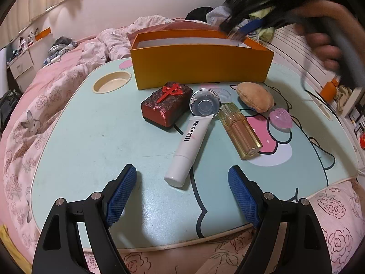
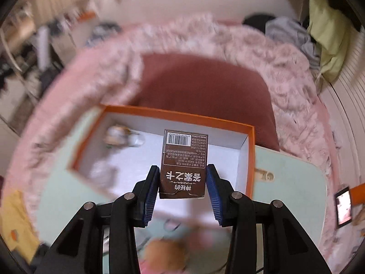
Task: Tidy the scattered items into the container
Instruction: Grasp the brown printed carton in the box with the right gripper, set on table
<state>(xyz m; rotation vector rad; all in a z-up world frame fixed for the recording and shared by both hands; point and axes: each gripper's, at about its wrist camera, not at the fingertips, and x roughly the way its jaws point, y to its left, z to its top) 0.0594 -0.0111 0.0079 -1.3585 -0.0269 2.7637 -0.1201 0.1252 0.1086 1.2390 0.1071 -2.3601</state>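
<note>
The left tongs (image 1: 182, 182) are held spread above the near edge of the bench (image 1: 91, 137), nothing between them. Just beyond are seen a white tube (image 1: 188, 147), an amber bottle (image 1: 239, 131) and a red block (image 1: 167, 105). Farther off, a brown card box (image 2: 184, 164) is pinched in the right tongs (image 2: 182, 182) over the orange container (image 2: 178, 115).

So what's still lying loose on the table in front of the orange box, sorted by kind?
Bottles and tubes: 2, a white tube and an amber bottle
Glass dish: 1
Red block: 1
Soft toy: 1
Pink trinket: 1
Total: 6
</note>
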